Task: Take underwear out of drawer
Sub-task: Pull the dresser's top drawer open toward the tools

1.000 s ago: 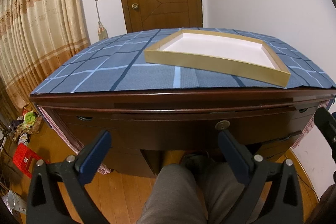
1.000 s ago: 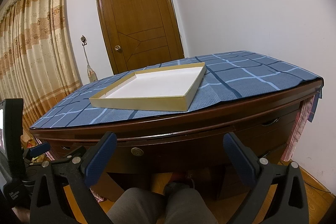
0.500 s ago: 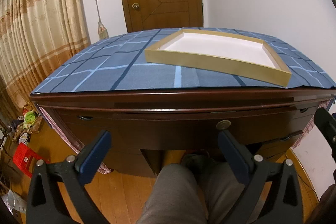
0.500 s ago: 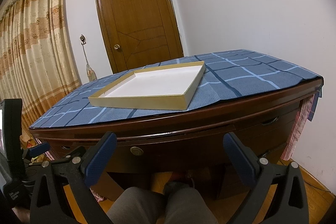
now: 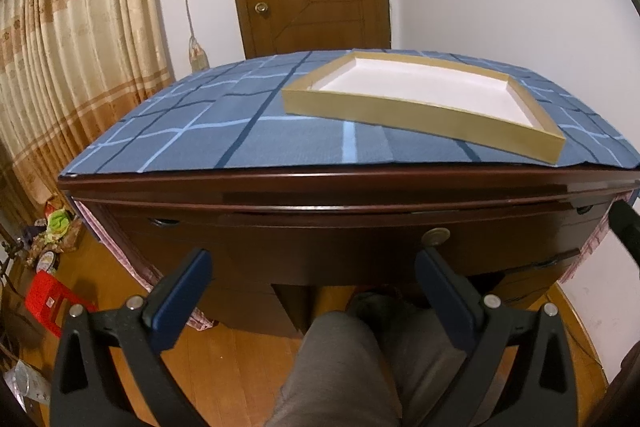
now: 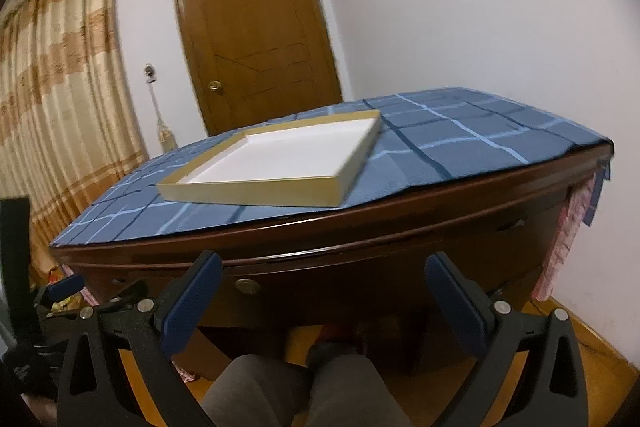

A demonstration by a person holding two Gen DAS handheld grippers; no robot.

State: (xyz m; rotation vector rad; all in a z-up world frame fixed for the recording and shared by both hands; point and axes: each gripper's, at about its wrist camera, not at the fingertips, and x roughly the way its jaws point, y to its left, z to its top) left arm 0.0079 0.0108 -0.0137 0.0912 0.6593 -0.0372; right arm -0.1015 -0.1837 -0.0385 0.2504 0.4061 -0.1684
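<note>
Desk (image 5: 320,187) w/ blue checked cloth (image 5: 200,131) fills both views; a shallow, empty tray (image 5: 424,115) sits on the cloth toward the desk's right-front part. Under the front edge runs the drawer (image 5: 320,239), closed, long axis left–right along that edge. Underwear isn't visible anywhere; presumably inside the closed drawer, so can't confirm.

Round brass knob (image 5: 435,237) on the drawer front is the thing the next move turns on. In the left wrist view it sits just above the right-hand finger of the left gripper (image 5: 312,263), i.e. ahead, slightly up and to the right of the jaw gap. In the right wrist view the same knob (image 6: 246,284) lies just beside the left-hand finger of the right gripper (image 6: 322,267), a bit left of centre. Both look about equally near; neither touches the drawer.

Both jaws stand wide apart, holding nothing. The person's knee (image 5: 340,367) is below the desk front.

Judgement: first step, drawer not yet opened.
</note>
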